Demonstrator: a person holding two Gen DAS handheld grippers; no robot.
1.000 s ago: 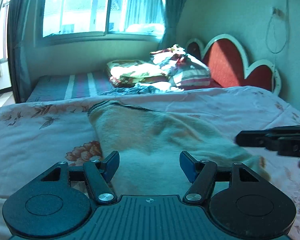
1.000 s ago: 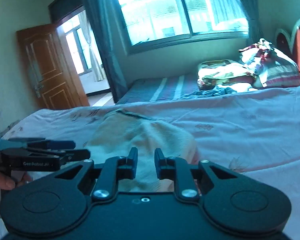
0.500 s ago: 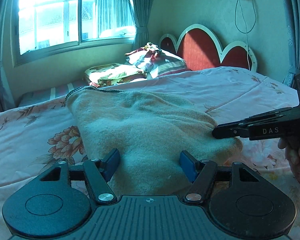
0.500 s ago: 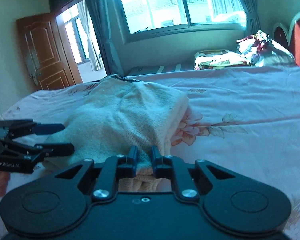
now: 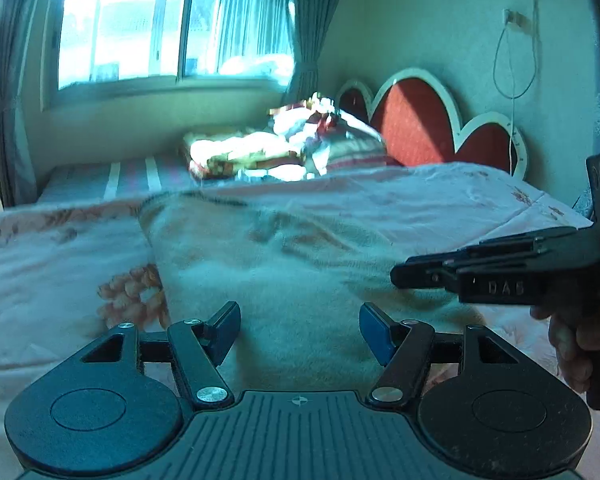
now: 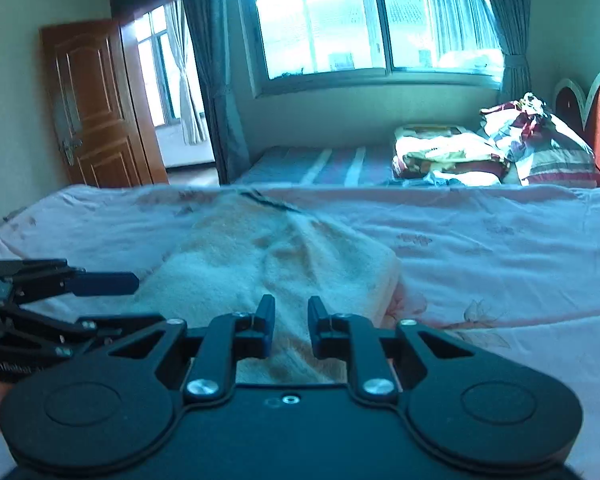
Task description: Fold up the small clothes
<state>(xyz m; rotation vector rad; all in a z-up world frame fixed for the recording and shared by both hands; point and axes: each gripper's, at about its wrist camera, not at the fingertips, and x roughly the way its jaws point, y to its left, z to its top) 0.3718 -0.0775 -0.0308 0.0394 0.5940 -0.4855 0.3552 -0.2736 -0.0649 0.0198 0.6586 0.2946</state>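
Note:
A cream knitted garment [image 5: 284, 264] lies folded lengthwise on the pink floral bedsheet [image 5: 60, 256]; it also shows in the right wrist view [image 6: 276, 264]. My left gripper [image 5: 299, 328] is open wide, its jaws above the garment's near end, holding nothing. My right gripper [image 6: 288, 320] has its jaws a narrow gap apart over the garment's near end, gripping nothing that I can see. The right gripper shows from the side in the left wrist view [image 5: 404, 276], over the garment's right edge. The left gripper shows in the right wrist view [image 6: 100, 284], left of the garment.
A pile of bedding and pillows [image 5: 284, 148] lies at the bed's far side by a red headboard [image 5: 420, 120]. A striped mattress [image 6: 320, 164] lies under the window. A wooden door [image 6: 96, 108] stands open at the far left.
Both grippers have lifted and pulled back from the garment. The right gripper's jaws have opened a little wider. The garment lies as before.

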